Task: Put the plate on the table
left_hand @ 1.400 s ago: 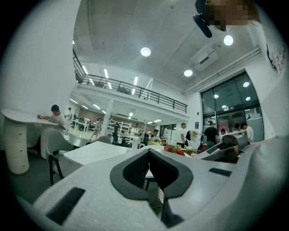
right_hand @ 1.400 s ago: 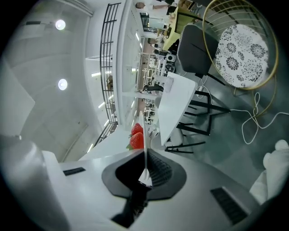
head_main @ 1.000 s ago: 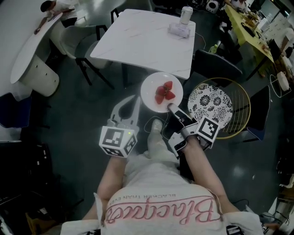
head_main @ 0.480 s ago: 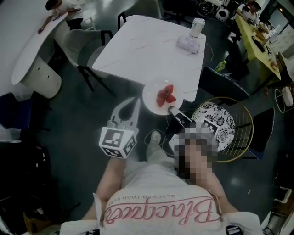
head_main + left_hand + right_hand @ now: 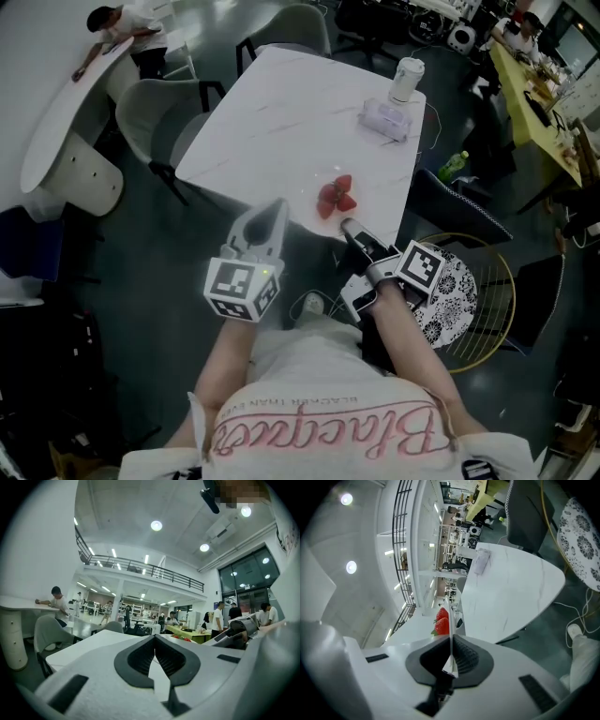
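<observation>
Since the right gripper (image 5: 450, 637) has its jaws pinched tight on the near rim of the plate (image 5: 450, 620) — the rim shows edge-on, rising straight out of the pads — the grip is thin and all the load hangs beyond it. Strawberries (image 5: 442, 620) sit on the plate just past the pads.

Head view: the plate (image 5: 317, 214) is over the near edge of the white table (image 5: 272, 112), white on white; cannot tell whether its underside touches the top. Left gripper (image 5: 153, 641): jaws together, nothing between them, held beside the plate and apart from it.

Step in hand, as I judge it: the set-down. To do it well:
- Hold the plate level so the strawberries do not roll.
- Carry it a little further in so no part overhangs.
- Lower until the base bears flat.
- Only then part the jaws and draw straight back.

A cup (image 5: 406, 80) and a soft pack (image 5: 386, 119) stand on the far side of the table, well apart from the plate — no crowding there.

Risk: an early release this near the edge could tip the plate toward the person.
</observation>
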`<state>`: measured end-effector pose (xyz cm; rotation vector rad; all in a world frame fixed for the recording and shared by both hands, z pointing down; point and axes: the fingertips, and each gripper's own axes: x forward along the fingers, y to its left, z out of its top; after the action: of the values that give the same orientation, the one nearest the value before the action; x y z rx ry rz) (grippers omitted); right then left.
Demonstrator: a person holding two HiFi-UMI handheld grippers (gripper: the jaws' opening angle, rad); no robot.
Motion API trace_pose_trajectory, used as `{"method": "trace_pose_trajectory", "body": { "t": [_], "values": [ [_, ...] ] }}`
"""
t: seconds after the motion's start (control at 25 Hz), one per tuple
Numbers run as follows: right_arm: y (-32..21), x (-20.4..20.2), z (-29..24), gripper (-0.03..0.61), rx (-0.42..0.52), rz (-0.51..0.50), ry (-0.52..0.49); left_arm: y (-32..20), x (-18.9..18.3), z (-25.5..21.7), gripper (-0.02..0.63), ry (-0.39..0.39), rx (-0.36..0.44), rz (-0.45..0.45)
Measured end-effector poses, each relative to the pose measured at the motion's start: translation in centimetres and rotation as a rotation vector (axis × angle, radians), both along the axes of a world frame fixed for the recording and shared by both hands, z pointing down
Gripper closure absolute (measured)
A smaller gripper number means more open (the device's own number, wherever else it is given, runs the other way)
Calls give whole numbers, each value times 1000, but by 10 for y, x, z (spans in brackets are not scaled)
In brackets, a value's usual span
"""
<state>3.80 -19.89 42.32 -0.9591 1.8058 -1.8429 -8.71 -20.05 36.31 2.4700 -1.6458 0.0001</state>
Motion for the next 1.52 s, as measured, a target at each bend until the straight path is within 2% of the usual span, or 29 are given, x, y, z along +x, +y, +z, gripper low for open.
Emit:
{"method": "trace_pose_trajectory", "body": {
  "t": [0.2,0.52,1.12,1.52],
  "values": [
    [-55,1,8,568,-18,-15,4,-55,3,9,611,5,-23,-32],
    [-69,-2,9,568,-9,-16,-21,-60,7,8,611,-3,-16,-50],
    [-189,-37,51,568,-87,77,-16,-195,-34,37,611,1,-92,15],
    [-254,-70,94,566,-143,90,70,-265,-69,71,611,-4,-168,76]
  ]
}}
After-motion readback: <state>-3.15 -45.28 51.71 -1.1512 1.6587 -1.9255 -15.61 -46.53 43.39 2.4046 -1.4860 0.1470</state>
